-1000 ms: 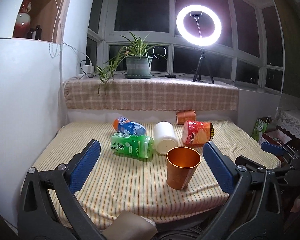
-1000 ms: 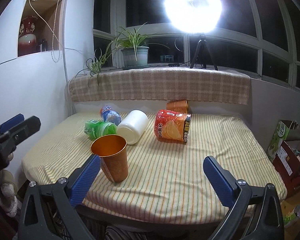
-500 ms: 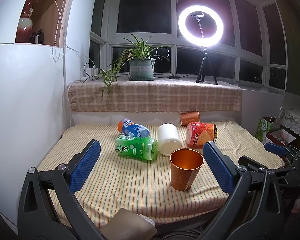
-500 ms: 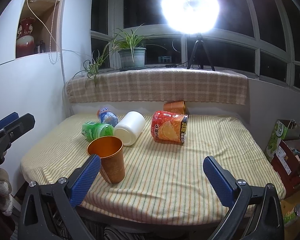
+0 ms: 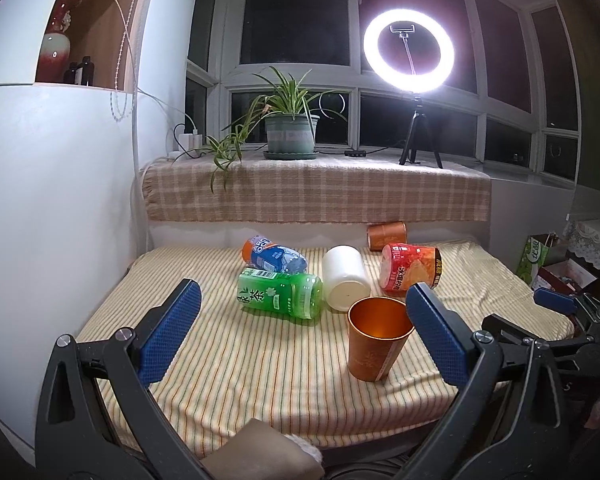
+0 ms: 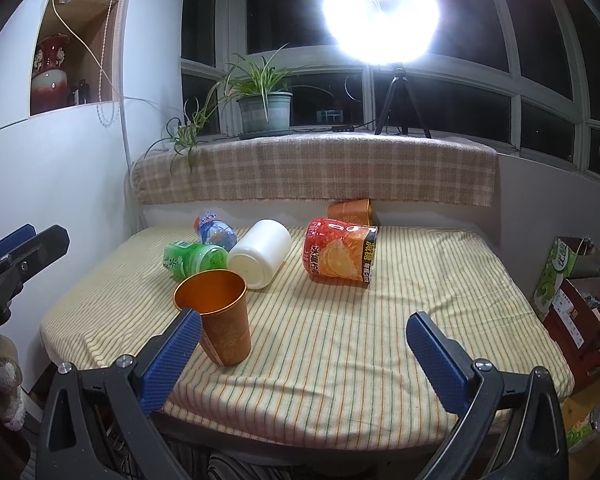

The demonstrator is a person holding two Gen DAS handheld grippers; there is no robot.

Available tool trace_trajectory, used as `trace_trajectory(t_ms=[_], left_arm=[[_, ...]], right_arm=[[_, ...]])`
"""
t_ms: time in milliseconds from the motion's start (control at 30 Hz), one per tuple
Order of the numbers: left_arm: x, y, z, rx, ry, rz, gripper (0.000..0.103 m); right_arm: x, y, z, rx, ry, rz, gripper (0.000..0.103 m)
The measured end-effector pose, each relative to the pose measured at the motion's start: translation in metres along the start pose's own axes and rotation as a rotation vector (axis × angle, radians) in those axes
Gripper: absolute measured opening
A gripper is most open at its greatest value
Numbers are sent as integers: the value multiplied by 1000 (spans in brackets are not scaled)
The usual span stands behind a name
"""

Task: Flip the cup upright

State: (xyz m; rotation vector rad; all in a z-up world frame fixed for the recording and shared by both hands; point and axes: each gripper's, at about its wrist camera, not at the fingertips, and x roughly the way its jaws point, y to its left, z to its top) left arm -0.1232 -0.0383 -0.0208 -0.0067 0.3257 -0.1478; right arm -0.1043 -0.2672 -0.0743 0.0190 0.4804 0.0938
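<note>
Between neither pair of jaws is anything held: the left gripper (image 5: 300,328) and right gripper (image 6: 304,354) stand spread. The copper cup (image 5: 376,338) stands mouth-up, near on the striped worktop (image 5: 240,360); seemingly light, stiff, slick metal, best pinched mid-wall.

Both cameras look forward along their own tongs, from the near edge of the surface (image 5: 228,368) toward the window. The left view sits near the front left, the right view further right and a little higher. Both take in the striped surface (image 6: 340,344), the upright copper cup (image 5: 376,340) (image 6: 220,316) and the ring light (image 5: 409,50).
</note>
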Motion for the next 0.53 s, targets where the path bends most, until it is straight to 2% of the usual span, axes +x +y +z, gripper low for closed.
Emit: trace_trajectory(t_ms=[533], left_arm=[[10,7,-2,-5,3,42,103]], right_arm=[[13,15,-5,-23,38,32,103]])
